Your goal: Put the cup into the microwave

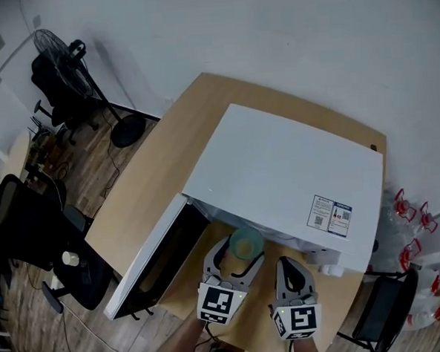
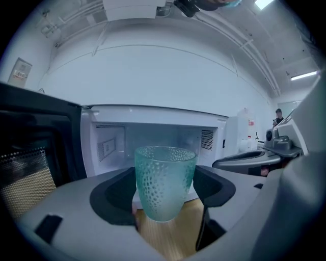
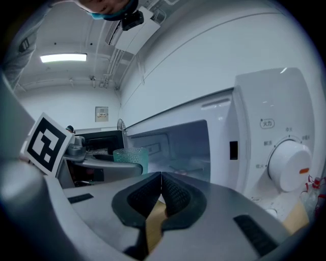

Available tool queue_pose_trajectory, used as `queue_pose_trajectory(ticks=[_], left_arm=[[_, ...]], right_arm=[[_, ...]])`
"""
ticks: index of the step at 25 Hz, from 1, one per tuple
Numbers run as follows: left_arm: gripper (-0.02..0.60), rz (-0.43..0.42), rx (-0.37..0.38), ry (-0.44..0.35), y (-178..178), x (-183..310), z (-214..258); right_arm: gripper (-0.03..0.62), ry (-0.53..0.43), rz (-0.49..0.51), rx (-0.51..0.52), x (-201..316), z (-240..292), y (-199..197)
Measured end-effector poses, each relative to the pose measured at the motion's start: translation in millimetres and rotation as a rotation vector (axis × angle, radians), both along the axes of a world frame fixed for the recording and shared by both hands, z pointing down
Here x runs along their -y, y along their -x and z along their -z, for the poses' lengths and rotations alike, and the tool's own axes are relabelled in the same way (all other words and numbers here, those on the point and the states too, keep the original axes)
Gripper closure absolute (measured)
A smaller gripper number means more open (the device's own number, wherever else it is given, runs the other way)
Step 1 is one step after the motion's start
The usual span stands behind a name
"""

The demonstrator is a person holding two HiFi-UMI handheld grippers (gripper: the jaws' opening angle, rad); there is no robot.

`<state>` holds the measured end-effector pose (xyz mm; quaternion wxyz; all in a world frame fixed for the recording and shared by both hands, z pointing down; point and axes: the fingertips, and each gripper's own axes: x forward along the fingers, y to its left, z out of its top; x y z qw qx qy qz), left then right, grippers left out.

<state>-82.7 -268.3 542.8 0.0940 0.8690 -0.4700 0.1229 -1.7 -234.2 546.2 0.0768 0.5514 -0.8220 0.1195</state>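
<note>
Left gripper (image 2: 164, 196) apparently round upright cup (image 2: 164, 176)
</note>
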Motion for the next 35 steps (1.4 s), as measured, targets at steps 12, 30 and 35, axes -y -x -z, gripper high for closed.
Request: queue_pose_trajectory(ticks=[12, 30, 35], left_arm=[[0.218, -0.025, -0.012, -0.004, -9.8, 33.6, -11.1], [0.218, -0.028, -0.031, -0.005, -18.2, 62.6, -27.8], [0.218, -0.028, -0.029, -0.015, -20.5, 70.9, -28.9]], right_arm=[[0.577, 0.019, -0.035, -0.002, 19.6, -12.0, -5.1], [0.577, 0.045, -0.074, 0.001, 24.7, -27.8, -12.5], [0.577, 0.048, -0.082, -0.001, 24.0, -29.9, -16.2]])
